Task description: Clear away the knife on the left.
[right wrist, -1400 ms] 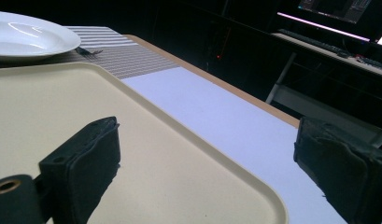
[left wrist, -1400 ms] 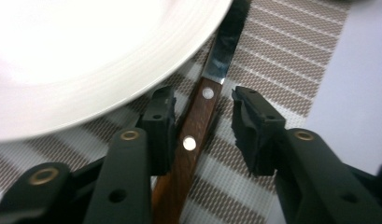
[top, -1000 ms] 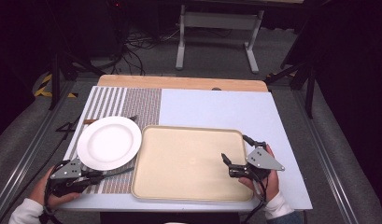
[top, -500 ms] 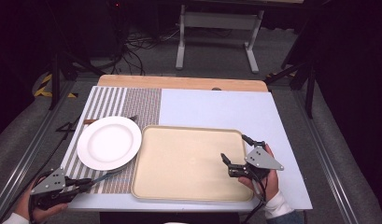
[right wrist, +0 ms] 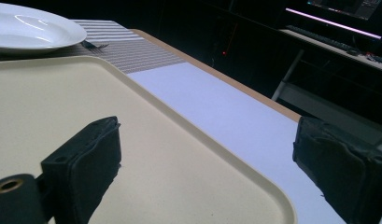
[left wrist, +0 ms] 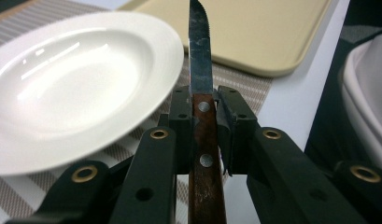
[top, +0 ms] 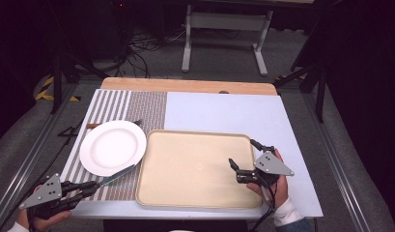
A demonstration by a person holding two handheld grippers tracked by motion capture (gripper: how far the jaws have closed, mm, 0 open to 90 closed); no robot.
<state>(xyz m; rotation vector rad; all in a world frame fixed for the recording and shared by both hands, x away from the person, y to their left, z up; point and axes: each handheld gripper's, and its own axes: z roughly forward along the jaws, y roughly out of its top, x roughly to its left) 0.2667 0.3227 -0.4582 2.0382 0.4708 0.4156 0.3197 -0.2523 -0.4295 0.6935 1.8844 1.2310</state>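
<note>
Behind the plate (top: 113, 147), a fork (top: 137, 123) half-hidden.

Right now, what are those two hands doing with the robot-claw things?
A person holds a tool in each hand. The left tool is clamped on the wooden handle of a knife, its blade pointing past the white plate on the striped mat. The right tool is open, its jaws either side of the edge of the bare beige tray.
</note>
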